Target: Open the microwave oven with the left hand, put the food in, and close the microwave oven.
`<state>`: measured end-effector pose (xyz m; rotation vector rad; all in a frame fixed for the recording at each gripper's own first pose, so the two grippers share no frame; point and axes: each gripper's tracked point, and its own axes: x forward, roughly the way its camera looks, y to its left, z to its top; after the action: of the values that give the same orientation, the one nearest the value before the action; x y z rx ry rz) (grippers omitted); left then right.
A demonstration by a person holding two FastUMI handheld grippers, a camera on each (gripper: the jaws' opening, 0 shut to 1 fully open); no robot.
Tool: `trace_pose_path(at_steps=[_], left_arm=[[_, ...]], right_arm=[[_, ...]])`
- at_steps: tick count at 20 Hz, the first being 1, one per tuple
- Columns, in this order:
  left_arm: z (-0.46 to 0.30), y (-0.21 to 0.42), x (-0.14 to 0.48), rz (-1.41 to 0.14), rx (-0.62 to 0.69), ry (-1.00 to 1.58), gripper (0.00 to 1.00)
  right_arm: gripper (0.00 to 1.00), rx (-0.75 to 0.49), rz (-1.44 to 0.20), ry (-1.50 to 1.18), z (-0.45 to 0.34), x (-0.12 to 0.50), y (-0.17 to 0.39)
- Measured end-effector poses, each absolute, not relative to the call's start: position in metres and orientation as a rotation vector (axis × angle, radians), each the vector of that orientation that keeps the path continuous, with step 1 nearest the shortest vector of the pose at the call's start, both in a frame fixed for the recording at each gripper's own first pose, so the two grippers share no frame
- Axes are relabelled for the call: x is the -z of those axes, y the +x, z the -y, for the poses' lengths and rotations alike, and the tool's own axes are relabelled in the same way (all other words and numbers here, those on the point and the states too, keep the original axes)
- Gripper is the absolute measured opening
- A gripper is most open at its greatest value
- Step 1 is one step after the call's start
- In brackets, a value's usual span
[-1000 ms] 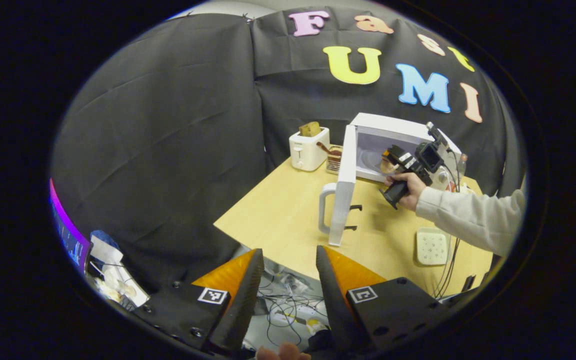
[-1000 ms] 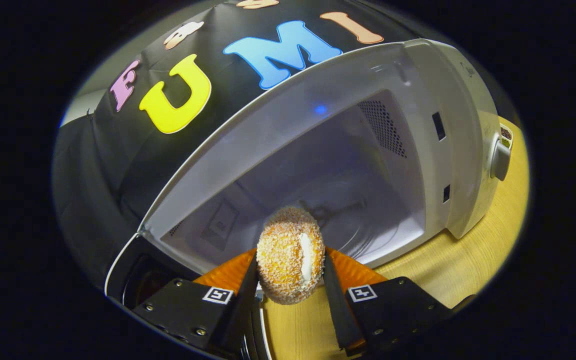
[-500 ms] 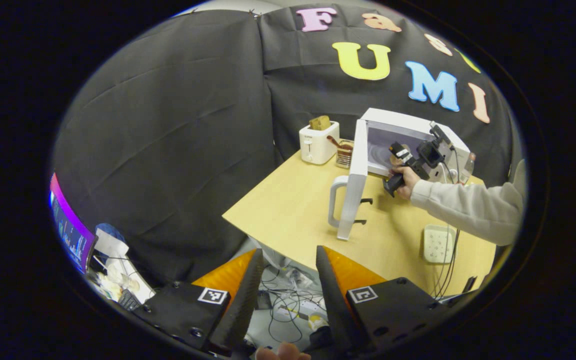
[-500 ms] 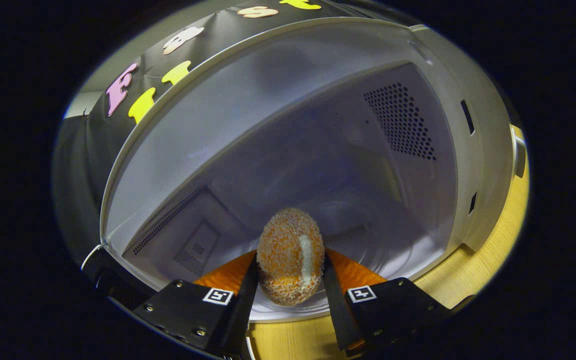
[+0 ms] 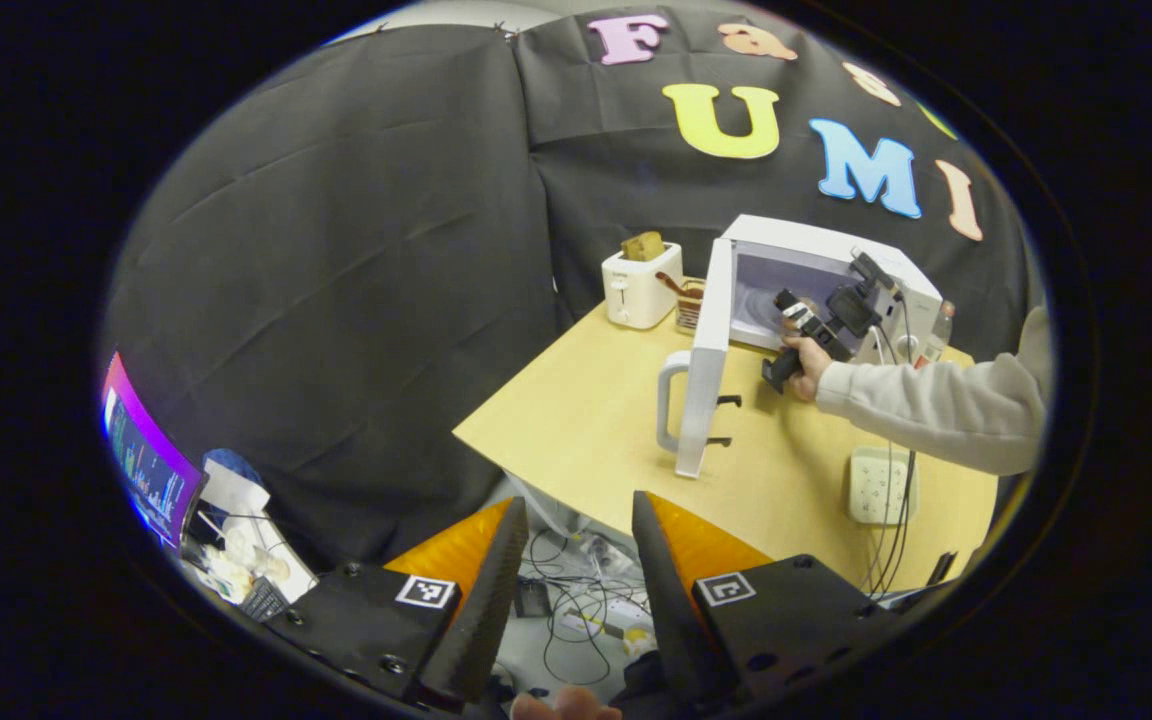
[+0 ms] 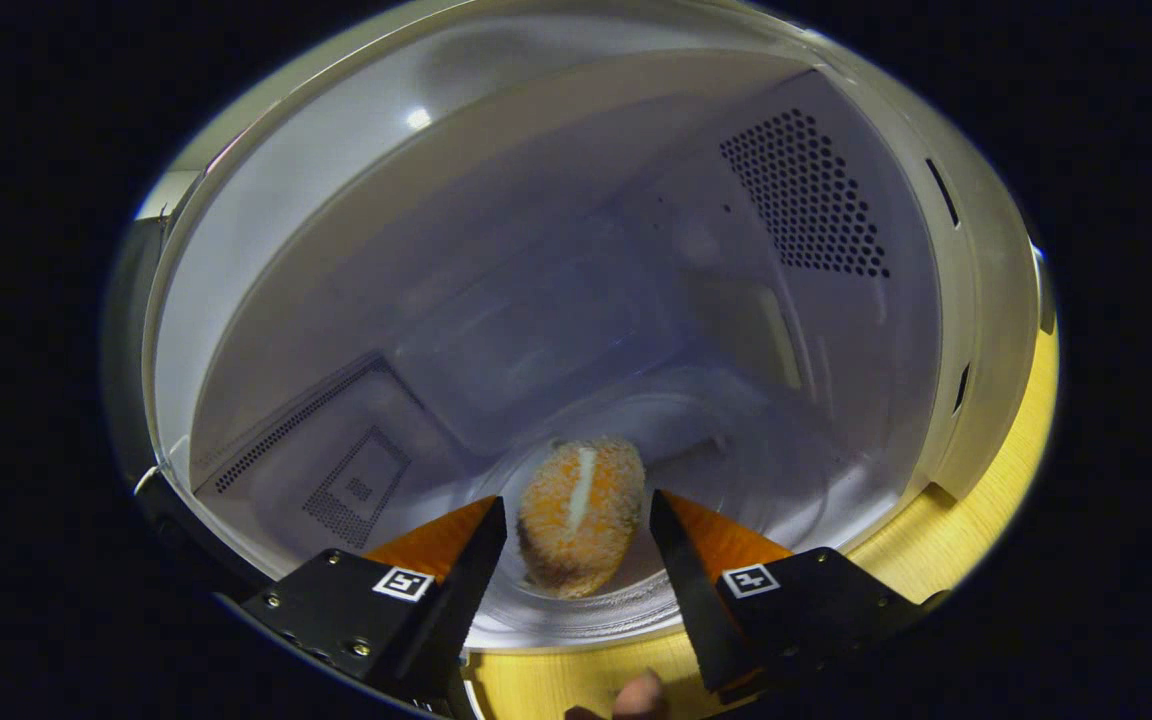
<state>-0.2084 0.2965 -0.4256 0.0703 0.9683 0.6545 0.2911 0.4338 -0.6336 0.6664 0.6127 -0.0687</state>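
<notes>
Now: food inside, door next

Food [image 6: 576,515] lies on the microwave oven [image 6: 836,200] turntable, between the right hand-held gripper [image 6: 576,525] fingers, which are spread, not touching it. Long axis runs roughly away from camera. Left hand-held gripper [image 5: 568,570], spread and empty, sits well off the bench [image 5: 576,430]; open door [image 5: 701,390] is nearer it. Contact under the food is blurred.
</notes>
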Motion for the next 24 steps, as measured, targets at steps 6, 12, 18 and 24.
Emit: trace_pose_path(at_steps=[6, 12, 18, 24], left_arm=[[-0.302, -0.183, 0.42, -0.938, -0.645, 0.099, 0.73], [-0.328, -0.148, 0.418, -0.868, -0.642, 0.149, 0.74], [-0.357, -0.093, 0.432, -0.767, -0.5, 0.17, 0.87], [-0.405, -0.051, 0.481, -0.726, -0.318, 0.151, 0.88]], right_arm=[[0.98, -0.006, -0.625, 0.606, -0.426, 0.613, 0.272], [0.98, -0.161, -0.678, 0.529, -0.402, 0.575, 0.22], [0.98, -0.24, -0.667, 0.465, -0.372, 0.506, 0.16], [0.98, -0.197, -0.609, 0.4, -0.331, 0.437, 0.093]])
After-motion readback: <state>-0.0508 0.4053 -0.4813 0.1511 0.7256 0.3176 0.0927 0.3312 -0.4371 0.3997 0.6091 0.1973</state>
